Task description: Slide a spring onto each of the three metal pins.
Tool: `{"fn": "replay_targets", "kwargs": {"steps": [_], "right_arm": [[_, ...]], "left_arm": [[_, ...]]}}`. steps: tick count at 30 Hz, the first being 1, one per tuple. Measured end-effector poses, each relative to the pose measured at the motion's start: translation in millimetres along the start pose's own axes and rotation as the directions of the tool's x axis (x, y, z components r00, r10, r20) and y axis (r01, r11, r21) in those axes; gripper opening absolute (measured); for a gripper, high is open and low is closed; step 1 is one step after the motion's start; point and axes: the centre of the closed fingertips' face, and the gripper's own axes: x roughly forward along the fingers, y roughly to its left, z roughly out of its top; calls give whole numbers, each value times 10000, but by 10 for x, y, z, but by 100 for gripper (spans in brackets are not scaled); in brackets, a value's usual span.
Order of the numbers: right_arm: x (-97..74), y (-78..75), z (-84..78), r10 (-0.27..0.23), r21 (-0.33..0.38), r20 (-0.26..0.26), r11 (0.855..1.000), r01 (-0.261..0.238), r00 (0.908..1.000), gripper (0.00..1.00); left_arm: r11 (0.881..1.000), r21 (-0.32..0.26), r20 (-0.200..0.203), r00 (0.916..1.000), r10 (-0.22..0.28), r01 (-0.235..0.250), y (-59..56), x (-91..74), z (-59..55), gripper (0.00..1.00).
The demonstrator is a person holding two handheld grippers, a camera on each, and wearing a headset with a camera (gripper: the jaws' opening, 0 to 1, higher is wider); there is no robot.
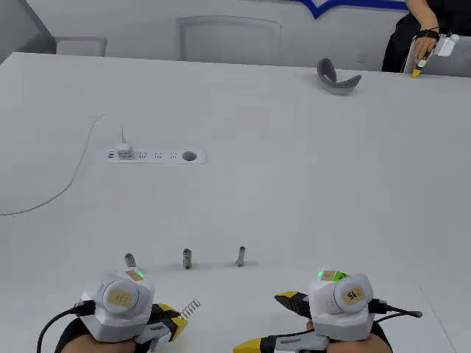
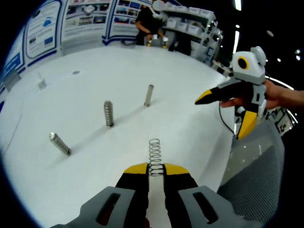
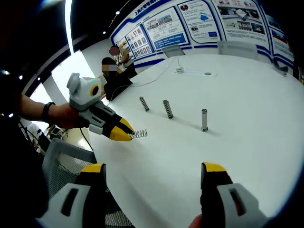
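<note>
Since two of the three pins already carry springs, the bare pin (image 1: 241,256) serves as the reference on the table (image 1: 309,184).

Head view: the middle pin (image 1: 187,258) and the end pin (image 1: 130,259), both sprung, stand in a row to the left of the bare pin. The left gripper (image 1: 176,318) sits nearer the person than the bare pin and to its left. Its jaws pinch the loose spring (image 1: 190,307). The right gripper (image 1: 268,322), nearer than the bare pin and slightly to its right, is spread and holds nothing; it is judged to be keeping clear.

Left gripper view: only the lowest coils are clamped. This probably leaves the free end open for threading. The spring axis points roughly toward the bare pin, which stands well apart ahead; the head view does not reveal this alignment.

Right gripper view: from the side, the spring projects close to level from the left jaw tips, whereas the bare pin stands upright. The spring is therefore judged to need tipping upright above the pin top.
</note>
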Motion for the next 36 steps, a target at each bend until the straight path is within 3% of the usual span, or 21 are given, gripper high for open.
{"fn": "replay_targets", "kwargs": {"steps": [9, 19, 31, 36], "right_arm": [[47, 51, 39, 245, 10, 26, 9997, -245, 9997, 82], [148, 177, 146, 672, 225, 180, 9975, -676, 9976, 77], [282, 274, 371, 1262, 798, 737, 9880, -1320, 9893, 62], [359, 350, 377, 1576, 992, 760, 9813, -1647, 9846, 54]], "left_arm": [[9998, 211, 197, 9998, -43, 39, -75, -182, 20, 11], [9989, 431, 519, 9985, -177, 154, -146, -258, 160, 11], [9976, 586, 645, 9971, -414, 376, -228, -242, 251, 11], [9964, 712, 646, 9966, -507, 461, -283, -229, 268, 11]]}}
